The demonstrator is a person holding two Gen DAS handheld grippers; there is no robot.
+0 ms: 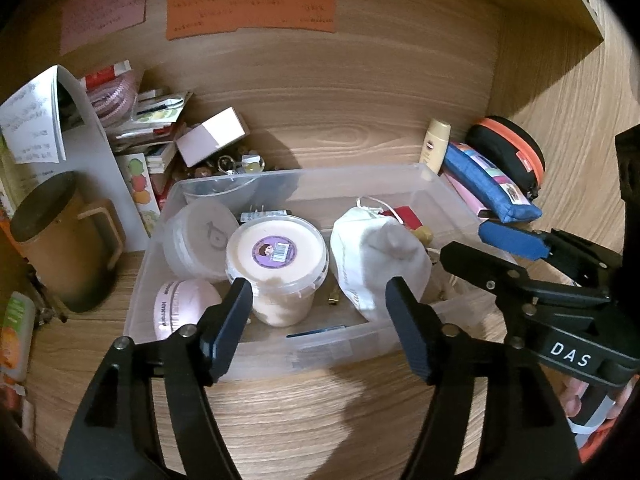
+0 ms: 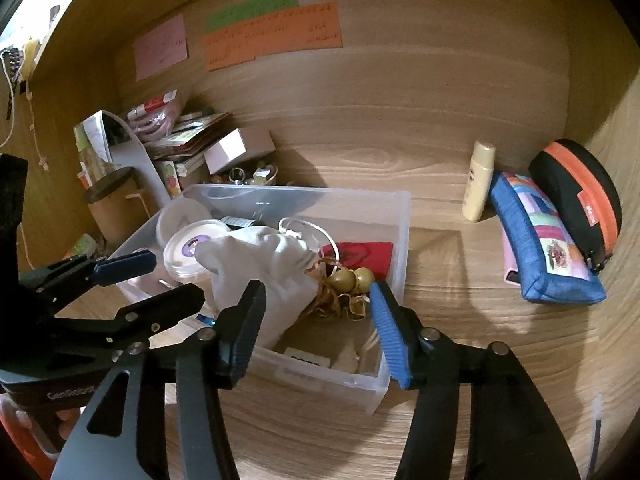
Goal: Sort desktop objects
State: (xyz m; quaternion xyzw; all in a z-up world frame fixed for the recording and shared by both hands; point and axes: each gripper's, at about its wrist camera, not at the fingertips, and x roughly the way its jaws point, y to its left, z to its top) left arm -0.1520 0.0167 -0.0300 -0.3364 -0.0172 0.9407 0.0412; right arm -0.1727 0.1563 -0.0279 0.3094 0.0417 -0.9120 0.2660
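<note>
Wooden desk (image 1: pixel 320 420): clear bin (image 1: pixel 344 350) just beyond both empty, part-open tongs, left (image 1: pixel 320 306), right (image 2: pixel 316 308).

"DAS" on right tongs (image 1: pixel 502 246) (white letters)

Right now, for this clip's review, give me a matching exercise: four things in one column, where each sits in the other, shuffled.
Things:
1. white cloth bag
2. blue pencil case
3. yellow bottle
4. brown cup

Places:
A. upright against the back wall
B. left of the clear bin
C. inside the clear bin
D. leaning on the black-and-orange case

Pairs: 1-C, 2-D, 3-A, 4-B
</note>
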